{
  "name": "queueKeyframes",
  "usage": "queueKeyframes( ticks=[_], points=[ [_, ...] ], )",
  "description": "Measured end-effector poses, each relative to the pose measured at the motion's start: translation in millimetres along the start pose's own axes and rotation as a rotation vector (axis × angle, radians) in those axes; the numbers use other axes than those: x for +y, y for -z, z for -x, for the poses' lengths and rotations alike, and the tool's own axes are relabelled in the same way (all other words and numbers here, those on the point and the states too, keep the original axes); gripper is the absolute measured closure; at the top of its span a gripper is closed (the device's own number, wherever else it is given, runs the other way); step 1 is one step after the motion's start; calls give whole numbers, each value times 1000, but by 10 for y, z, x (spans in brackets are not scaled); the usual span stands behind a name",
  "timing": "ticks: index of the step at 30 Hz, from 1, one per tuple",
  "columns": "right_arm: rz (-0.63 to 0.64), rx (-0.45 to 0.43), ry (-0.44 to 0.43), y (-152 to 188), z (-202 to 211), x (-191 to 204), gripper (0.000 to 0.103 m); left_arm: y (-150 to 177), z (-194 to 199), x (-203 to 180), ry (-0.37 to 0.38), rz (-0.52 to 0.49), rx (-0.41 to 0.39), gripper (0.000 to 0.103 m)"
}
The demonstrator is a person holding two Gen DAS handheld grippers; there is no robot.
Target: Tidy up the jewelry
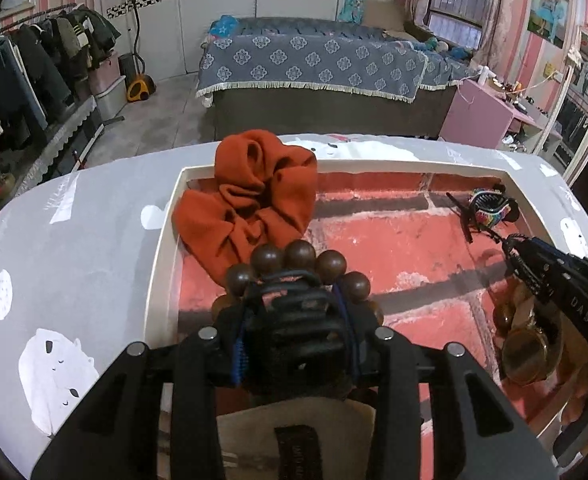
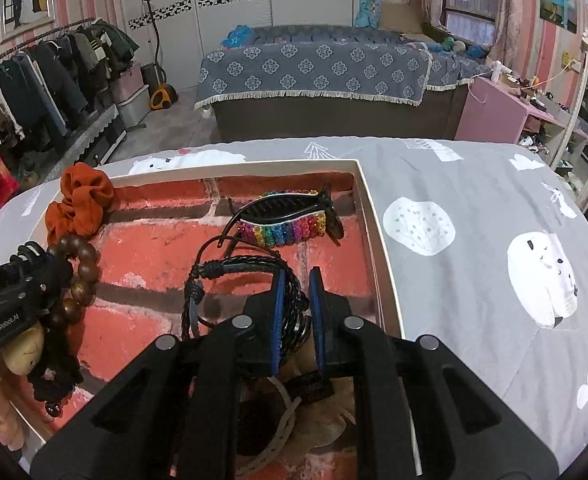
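Lying on a grey printed cloth (image 2: pixel 473 184), a shallow white-rimmed box (image 2: pixel 369 216) with a red brick-patterned floor is seen from both wrist cameras. The left gripper (image 1: pixel 292 320) is clenched on a black coiled hair tie (image 1: pixel 294 312) together with a bracelet of dark wooden beads (image 1: pixel 299 256), which is arched over the fingertips near the box's left side. Just beyond the beads, an orange scrunchie (image 1: pixel 254 196) is draped over the far left corner of the box rim.

The right gripper (image 2: pixel 295 312) is closed on a black braided cord bracelet (image 2: pixel 234 276), the strands being pinched between the blue pads (image 2: pixel 280 308) while its loops are spread on the box floor to the left. Further back, near the far right corner, a black claw clip with rainbow beading (image 2: pixel 290 220) is set on the floor. A gold-coloured watch (image 1: pixel 523 354) is visible beneath the right gripper in the left view.
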State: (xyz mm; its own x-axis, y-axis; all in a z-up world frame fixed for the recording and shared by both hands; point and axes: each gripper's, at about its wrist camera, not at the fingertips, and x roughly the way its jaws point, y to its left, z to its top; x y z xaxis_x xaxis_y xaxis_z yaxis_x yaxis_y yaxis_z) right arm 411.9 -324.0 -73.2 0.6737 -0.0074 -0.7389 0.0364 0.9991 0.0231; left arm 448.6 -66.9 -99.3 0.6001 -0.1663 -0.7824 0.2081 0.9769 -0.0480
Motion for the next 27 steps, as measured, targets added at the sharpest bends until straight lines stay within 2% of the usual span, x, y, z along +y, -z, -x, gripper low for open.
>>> queueKeyframes(
  ticks=[2, 4, 5, 6, 10, 14, 15, 16, 17, 20, 22, 25, 27],
  points=[
    [-4, -2, 2, -7, 14, -19, 80, -2, -1, 13, 1, 0, 2, 62],
    [-9, -9, 1, -9, 39, -44, 68, -2, 6, 3, -1, 0, -4, 56],
    [-10, -16, -3, -14, 62, -55, 59, -9, 13, 3, 0, 0, -7, 54],
    [-8, -25, -4, -21, 86, -61, 51, -11, 23, -1, -1, 0, -11, 51],
    [12, -57, 22, -46, 196, -61, 36, -24, 157, 9, -27, 7, -49, 32],
    [-8, -92, 38, -66, 367, -127, 16, -26, 358, 54, -30, 14, -75, 30],
    [-14, -104, 41, -68, 430, -151, 11, -25, 421, 78, -37, 16, -84, 26],
    [-21, -114, 42, -67, 497, -175, 10, -16, 506, 112, -45, 21, -99, 20],
    [-26, -119, 42, -72, 543, -191, 6, -6, 586, 127, -49, 24, -113, 18],
    [-35, -140, 27, -41, 738, -207, 4, 59, 869, 169, -56, 26, -166, 18],
    [-28, -148, 21, 12, 867, -181, 4, 131, 1049, 186, -75, 23, -192, 8],
    [18, -181, 34, 149, 1093, -72, 4, 345, 1382, 195, -95, 21, -247, 7],
    [44, -208, 38, 296, 1278, 16, 4, 468, 1535, 202, -90, 17, -252, 7]
  ],
)
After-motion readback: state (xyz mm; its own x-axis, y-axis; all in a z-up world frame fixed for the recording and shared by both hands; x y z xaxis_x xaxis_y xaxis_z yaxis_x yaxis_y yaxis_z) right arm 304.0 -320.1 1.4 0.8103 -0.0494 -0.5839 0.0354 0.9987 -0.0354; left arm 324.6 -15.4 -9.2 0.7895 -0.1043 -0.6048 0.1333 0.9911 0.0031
